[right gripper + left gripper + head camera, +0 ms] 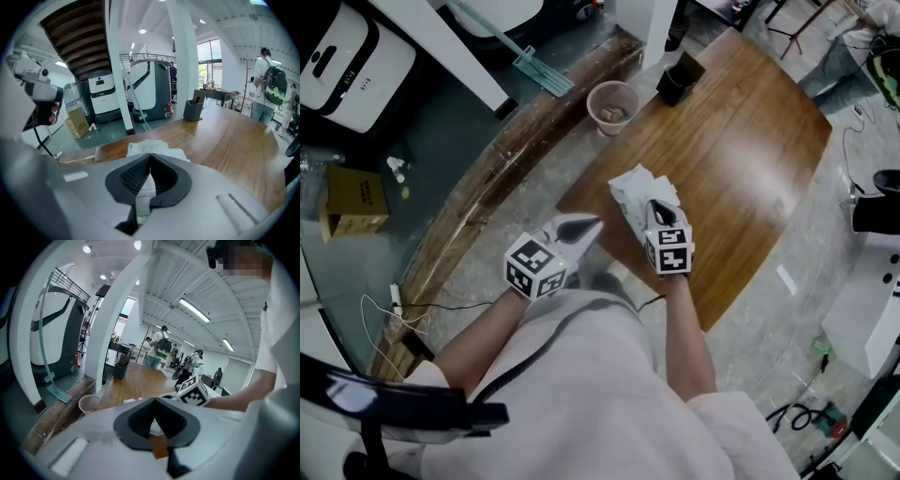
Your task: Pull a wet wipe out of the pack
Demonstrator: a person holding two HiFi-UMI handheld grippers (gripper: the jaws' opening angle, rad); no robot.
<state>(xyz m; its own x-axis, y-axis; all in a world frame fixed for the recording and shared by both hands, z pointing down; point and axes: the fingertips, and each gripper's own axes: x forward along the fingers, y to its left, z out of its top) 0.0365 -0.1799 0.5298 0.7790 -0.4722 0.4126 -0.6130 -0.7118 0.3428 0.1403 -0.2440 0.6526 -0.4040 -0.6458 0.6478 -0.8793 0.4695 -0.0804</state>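
Observation:
The white wet wipe pack (pixel 630 187) lies crumpled on the wooden table (pixel 741 159), near its front-left edge. My right gripper (pixel 654 202) reaches over its near end, and its jaws are pressed together with white material of the pack (pixel 149 146) between them. A rounded opening shows on the pack's top, just beyond the jaw tips (pixel 150 155). My left gripper (pixel 596 223) hovers just left of the pack, apart from it. Its jaws (pixel 153 400) meet at the tip with nothing gripped. The right gripper's marker cube (pixel 192 393) shows in the left gripper view.
A pink mesh basket (pixel 612 105) and a black bin (pixel 679 80) stand at the table's far edge. On the floor to the left are a cardboard box (pixel 352 202), a mop (pixel 525 56) and white cables (pixel 394 309). Several people (pixel 161 345) stand far behind the table.

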